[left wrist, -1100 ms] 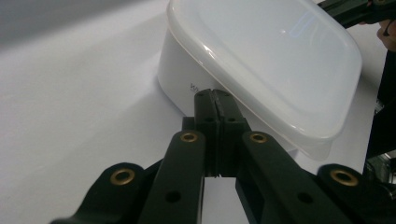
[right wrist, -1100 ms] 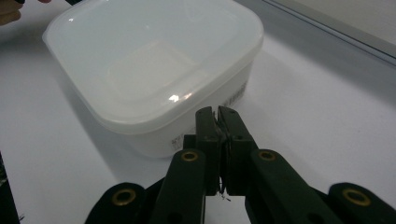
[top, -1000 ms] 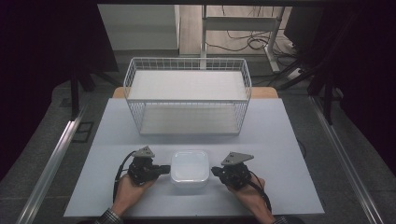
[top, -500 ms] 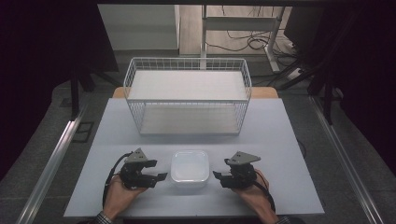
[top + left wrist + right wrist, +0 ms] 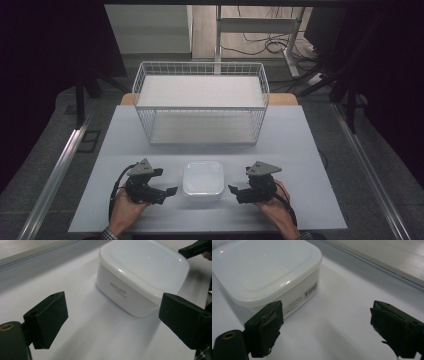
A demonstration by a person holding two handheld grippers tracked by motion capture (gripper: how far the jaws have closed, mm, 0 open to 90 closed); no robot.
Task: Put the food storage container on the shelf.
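Sitting on the white desk, the square white plastic container with rounded corners and a snapped-on translucent lid rests at the near middle, between your 2 hands. Your left claw lies just left of it and your right claw just right of it, each a short way off the container's side and touching nothing.

Both claws have just been opening, and now their jaws stand spread wide with only bare desk between them. In the left gripper view the container stands upright ahead of your left claw, small grey print on its near wall, and a tip of the other claw reaches in at the upper right corner. In the right gripper view the container sits ahead and to the left of your right claw, with a small barcode label on its side wall; the left jaw overlaps the container's lower corner in the picture, though not pressing on it.

Farther back on the desk stands a white wire basket with a flat white shelf, well apart from the container.
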